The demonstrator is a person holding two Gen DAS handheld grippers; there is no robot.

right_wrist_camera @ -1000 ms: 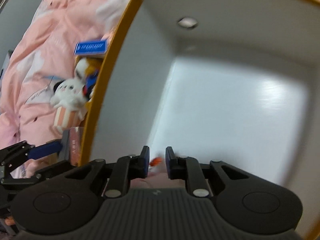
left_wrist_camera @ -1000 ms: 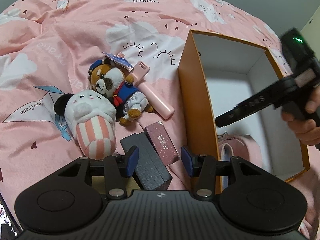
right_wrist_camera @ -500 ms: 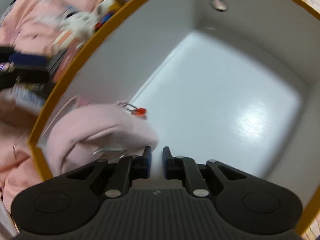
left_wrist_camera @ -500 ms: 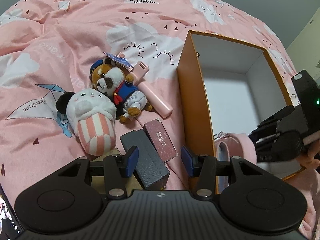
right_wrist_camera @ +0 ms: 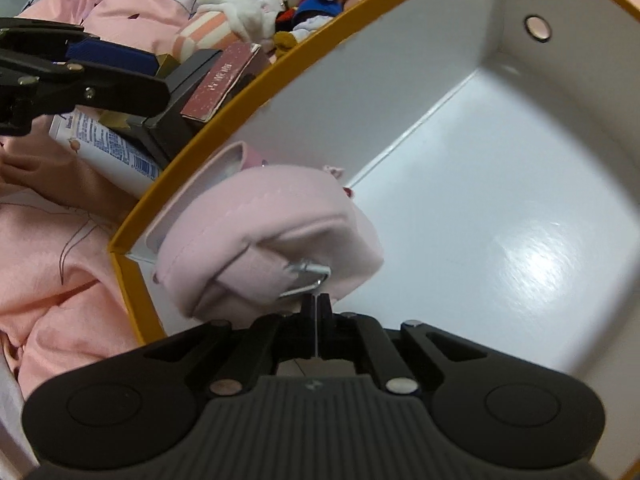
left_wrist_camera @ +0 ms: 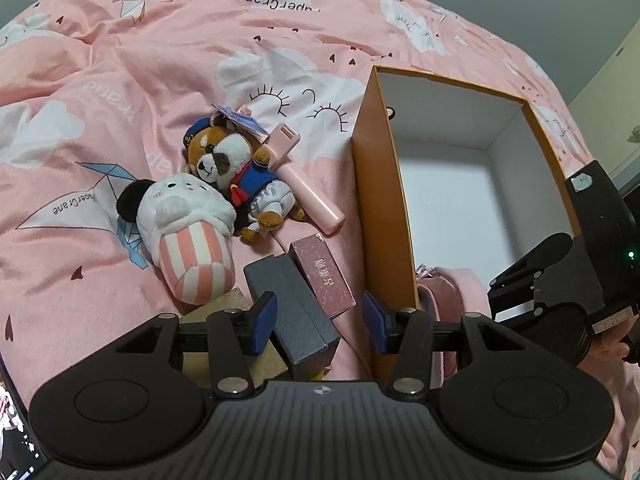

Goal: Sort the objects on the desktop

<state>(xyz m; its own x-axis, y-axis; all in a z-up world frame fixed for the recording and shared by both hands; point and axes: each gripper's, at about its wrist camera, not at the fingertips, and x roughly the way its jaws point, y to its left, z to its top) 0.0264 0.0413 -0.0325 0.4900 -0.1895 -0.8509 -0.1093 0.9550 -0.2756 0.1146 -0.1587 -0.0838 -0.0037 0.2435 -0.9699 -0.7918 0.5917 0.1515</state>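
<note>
An orange box [left_wrist_camera: 374, 184] with a white inside lies on the pink bedding; it also shows in the right wrist view [right_wrist_camera: 240, 104]. A pink cap [right_wrist_camera: 272, 232] lies in its near corner, also seen in the left wrist view [left_wrist_camera: 456, 292]. My right gripper [right_wrist_camera: 316, 304] is shut and empty, just behind the cap's metal buckle. My left gripper [left_wrist_camera: 318, 320] is open above a dark grey box [left_wrist_camera: 292, 308] and a maroon box [left_wrist_camera: 322, 276]. A white plush [left_wrist_camera: 188, 232], a dog plush [left_wrist_camera: 240, 176] and a pink stick [left_wrist_camera: 304, 184] lie beyond.
A white tube with blue print [right_wrist_camera: 108, 148] and a tan box [left_wrist_camera: 224, 312] lie under the left gripper. The pink quilt [left_wrist_camera: 160, 60] covers the whole surface. The right gripper's body [left_wrist_camera: 568, 288] stands at the box's right edge.
My right gripper has pulled back out of the box toward its near corner and closed fully; the pink cap now lies in front of it. My left gripper has barely moved.
</note>
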